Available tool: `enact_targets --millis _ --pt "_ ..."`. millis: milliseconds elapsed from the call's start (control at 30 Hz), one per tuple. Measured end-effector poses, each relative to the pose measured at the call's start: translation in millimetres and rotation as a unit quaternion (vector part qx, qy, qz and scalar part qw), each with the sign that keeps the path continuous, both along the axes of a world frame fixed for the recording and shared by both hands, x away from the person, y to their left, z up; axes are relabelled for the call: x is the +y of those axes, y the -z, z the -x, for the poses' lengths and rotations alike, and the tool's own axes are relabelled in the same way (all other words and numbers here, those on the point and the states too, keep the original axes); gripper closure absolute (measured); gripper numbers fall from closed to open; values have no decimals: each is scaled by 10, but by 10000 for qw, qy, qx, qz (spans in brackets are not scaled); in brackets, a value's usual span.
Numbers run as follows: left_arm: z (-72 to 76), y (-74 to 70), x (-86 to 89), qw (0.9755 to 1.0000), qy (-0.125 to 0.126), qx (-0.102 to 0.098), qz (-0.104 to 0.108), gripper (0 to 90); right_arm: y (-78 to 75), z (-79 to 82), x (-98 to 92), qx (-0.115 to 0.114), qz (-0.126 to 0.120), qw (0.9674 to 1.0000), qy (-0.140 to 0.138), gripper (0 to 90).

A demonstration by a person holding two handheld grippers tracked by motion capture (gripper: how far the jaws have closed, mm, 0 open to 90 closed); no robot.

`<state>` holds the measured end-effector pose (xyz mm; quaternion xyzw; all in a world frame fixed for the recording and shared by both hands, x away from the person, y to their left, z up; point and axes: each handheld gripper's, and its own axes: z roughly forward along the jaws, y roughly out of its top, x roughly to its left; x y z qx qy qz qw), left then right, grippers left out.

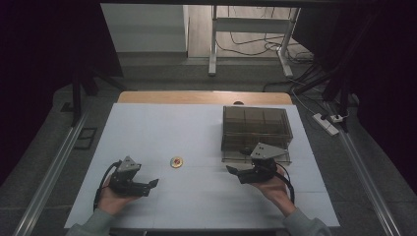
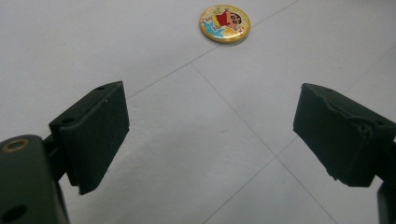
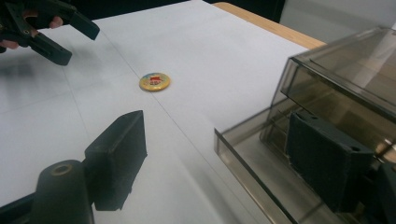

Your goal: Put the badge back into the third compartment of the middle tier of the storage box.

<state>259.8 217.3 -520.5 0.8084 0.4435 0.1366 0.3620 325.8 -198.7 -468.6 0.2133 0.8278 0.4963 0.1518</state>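
badge sitting loose between two open grippers

while the round badge [image 1: 177, 162] lies flat on the white table [image 1: 147, 128], a bit left of the middle, nothing is touching it. it's yellow-rimmed with a little cartoon figure in red on its face, easy to read in the left gripper view [image 2: 224, 23].

left gripper [image 1: 152, 184] sits at the near left, held in a hand with a grey sleeve, pointing right toward the middle of the table. its jaws are spread wide with just bare table between them, and the badge is out ahead of them, a little farther away, not between the pads.

right gripper [image 1: 232, 170] is at the near right, pointing left, right up against the front of the smoky see-through box [image 1: 255, 129]. jaws are wide here too, holding nothing. in the right gripper view one jaw hangs over the table, the other over the box's drawer [image 3: 261, 177], which is pulled out toward the near side. can't tell if that jaw actually touches the drawer. the badge sits well apart from the box, off to its left.
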Motion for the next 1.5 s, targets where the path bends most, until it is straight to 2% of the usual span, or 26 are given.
enact_targets --millis 333,533,1067,1500 --pt "4 -1 -2 10000 11 -20 -12 110 -19 -44 167 31 -7 9999 -142 202" --pt "2 1 -3 10000 29 -15 -19 110 6 -76 269 98 79 9996 -254 202" --pt "0 -3 -1 10000 25 -18 -14 110 -18 -135 476 110 65 9991 -416 202" --pt "2 -4 4 10000 31 -23 -10 110 12 -212 681 193 160 9983 -534 202"
